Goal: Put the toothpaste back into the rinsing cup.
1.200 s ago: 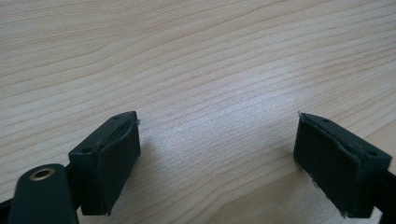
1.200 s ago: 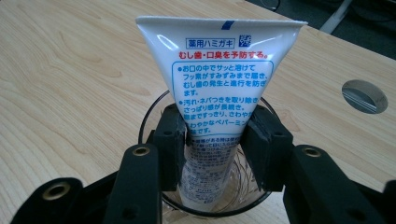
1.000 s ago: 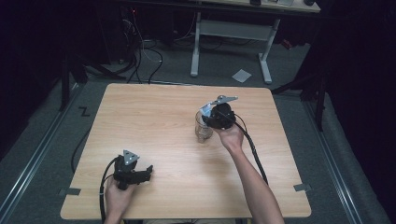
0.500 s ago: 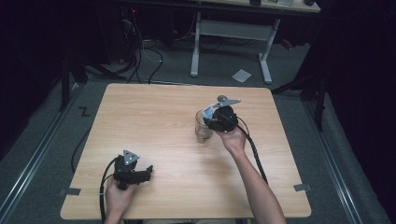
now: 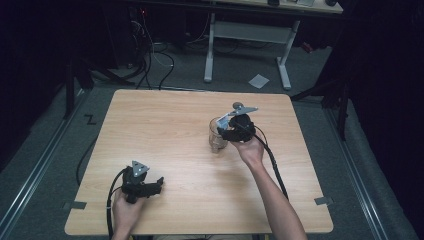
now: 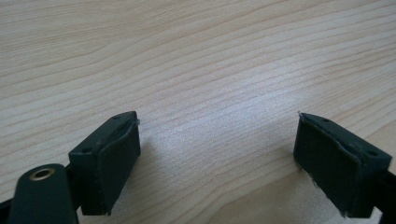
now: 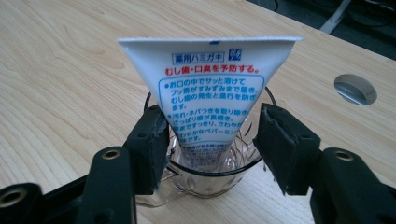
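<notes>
A white toothpaste tube [image 7: 210, 79] with blue and red print stands cap-down in a clear glass cup [image 7: 205, 186], its flat crimped end up. My right gripper [image 7: 212, 140] is open. Its jaws flank the tube just above the cup's rim, the left pad [image 7: 152, 149] close to the tube and the right one a little apart from it. From above, the cup [image 5: 216, 142] stands right of the table's middle with the right gripper [image 5: 225, 131] at its right side. My left gripper [image 5: 156, 184] rests near the front left edge, open and holding nothing [image 6: 217, 154].
A light wooden table [image 5: 165, 125] carries everything. A round cable hole [image 7: 355, 88] is cut in the top beyond the cup. Cables [image 5: 275, 165] trail from both grippers toward the front edge. A white desk frame [image 5: 247, 35] stands on the floor behind.
The right gripper has drifted very slightly to the right beside the cup. The cup, the tube and the left gripper stay where they were.
</notes>
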`<action>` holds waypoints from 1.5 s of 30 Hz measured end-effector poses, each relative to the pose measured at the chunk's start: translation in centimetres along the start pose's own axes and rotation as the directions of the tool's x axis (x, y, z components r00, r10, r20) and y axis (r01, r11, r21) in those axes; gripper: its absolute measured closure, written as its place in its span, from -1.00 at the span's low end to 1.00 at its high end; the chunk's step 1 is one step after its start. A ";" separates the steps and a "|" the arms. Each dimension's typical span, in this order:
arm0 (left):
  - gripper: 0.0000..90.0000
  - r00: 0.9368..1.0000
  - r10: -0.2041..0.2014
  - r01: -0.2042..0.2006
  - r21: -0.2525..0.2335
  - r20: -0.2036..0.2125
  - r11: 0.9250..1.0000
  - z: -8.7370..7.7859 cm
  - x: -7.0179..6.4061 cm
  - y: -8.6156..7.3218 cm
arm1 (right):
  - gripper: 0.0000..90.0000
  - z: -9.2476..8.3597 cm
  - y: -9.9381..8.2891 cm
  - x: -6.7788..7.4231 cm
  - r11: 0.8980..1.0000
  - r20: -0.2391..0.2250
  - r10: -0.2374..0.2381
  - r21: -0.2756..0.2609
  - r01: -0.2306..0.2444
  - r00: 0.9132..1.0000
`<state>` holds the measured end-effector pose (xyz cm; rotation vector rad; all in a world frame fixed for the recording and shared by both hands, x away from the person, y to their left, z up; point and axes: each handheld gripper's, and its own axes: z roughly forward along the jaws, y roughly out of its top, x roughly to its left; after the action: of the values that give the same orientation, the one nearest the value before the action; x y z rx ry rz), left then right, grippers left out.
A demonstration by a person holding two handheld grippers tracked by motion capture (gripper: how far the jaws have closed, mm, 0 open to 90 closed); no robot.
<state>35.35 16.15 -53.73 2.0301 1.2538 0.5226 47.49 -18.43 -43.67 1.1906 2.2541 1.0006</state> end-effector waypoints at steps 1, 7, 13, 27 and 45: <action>-0.67 1.000 0.000 0.000 0.000 0.000 1.000 0.0 0.0 0.0 | -0.05 0.0 0.0 0.0 1.000 0.000 0.001 0.000 -0.001 1.000; -0.67 1.000 0.000 0.000 0.000 0.000 1.000 0.0 0.0 0.0 | -0.11 -0.2 0.0 0.0 1.000 -0.007 0.013 -0.007 -0.013 1.000; -0.67 1.000 0.000 0.000 0.000 0.000 1.000 0.0 0.0 0.0 | -0.14 -0.7 0.2 0.3 1.000 -0.013 0.010 -0.024 -0.010 1.000; -0.67 1.000 0.000 0.000 0.000 0.000 1.000 0.0 0.0 0.0 | -0.15 -2.4 0.5 0.0 0.998 -0.002 -0.002 -0.067 0.002 1.000; -0.67 1.000 0.000 0.000 0.000 -0.001 1.000 0.0 0.0 0.0 | -0.12 -5.1 0.4 0.0 0.992 -0.043 0.033 -0.122 -0.038 0.999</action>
<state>35.36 16.14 -53.73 2.0298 1.2545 0.5231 44.53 -20.34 -39.94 1.1711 2.1749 1.1694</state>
